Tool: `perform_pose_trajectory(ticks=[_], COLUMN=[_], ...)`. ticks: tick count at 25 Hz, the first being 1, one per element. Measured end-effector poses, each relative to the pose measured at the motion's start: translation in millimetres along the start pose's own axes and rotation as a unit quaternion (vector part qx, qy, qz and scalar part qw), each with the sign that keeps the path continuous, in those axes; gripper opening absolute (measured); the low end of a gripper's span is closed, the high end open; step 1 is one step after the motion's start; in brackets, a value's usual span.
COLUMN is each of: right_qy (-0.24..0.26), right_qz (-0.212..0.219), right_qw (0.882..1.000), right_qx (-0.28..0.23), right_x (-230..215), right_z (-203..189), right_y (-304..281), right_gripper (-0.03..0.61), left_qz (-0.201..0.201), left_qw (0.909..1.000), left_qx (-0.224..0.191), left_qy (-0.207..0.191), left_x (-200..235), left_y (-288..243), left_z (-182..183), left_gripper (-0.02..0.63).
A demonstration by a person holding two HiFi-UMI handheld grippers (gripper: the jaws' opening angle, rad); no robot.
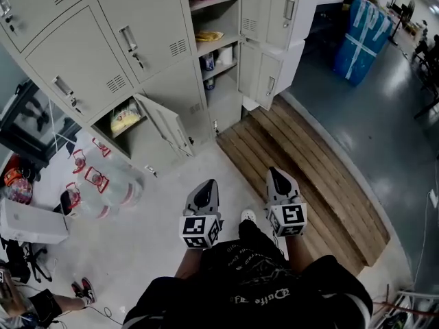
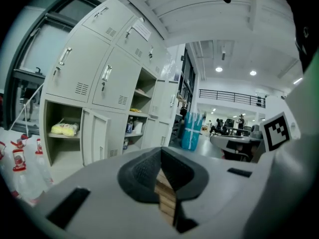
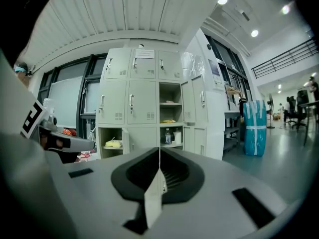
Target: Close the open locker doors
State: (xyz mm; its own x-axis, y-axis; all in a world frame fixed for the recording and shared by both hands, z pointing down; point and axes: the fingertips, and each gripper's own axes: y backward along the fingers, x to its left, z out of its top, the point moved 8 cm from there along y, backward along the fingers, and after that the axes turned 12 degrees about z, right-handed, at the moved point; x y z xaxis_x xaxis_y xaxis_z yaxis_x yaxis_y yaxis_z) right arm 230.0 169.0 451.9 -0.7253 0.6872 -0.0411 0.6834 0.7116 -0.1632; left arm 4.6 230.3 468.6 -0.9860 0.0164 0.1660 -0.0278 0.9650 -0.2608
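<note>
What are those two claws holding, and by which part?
Nothing. The left gripper and the right gripper are both shut and empty.

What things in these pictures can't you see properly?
- Yellow packet in the low open locker: too small in every view to tell what it is.
- Paper label on a top door, right gripper view: print too small.
- Top lockers, head view: cut off by the upper edge.
- Floor beneath the person, head view: hidden by their body.
</note>
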Motion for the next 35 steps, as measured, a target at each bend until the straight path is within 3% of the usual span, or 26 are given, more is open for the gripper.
perform_pose_trajectory(ticks=[7,15,27,35], right_qy=[-0.005,-0.008,-0.02,-0.023], right_qz=[0.02,0.052,0.011,-0.03], right_qw=[1.0,0.998,0.999,0.999], right_qx=[0.014,0.033,0.034,0.017], right_x=[-88,-158,-205,-240], right_z=[17,24,22,43], right_y=[-51,-91,-119,-182], right_gripper=[0.006,0.006,0.007,0.008], left_qz=[0.023,0.037,0.029,0.02], left_qw=[0.9997,0.9992,0.9995,0.9997], left_qx=[0.002,0.003,0.011,0.0], left_qy=[0.008,0.015,-0.001,-0.017], left_x=[-33,-68,-58,-23], left_y=[-78,-149,-210,-290], left_z=[21,36,40,75], left_gripper=[0.008,0.008,0.008,0.008])
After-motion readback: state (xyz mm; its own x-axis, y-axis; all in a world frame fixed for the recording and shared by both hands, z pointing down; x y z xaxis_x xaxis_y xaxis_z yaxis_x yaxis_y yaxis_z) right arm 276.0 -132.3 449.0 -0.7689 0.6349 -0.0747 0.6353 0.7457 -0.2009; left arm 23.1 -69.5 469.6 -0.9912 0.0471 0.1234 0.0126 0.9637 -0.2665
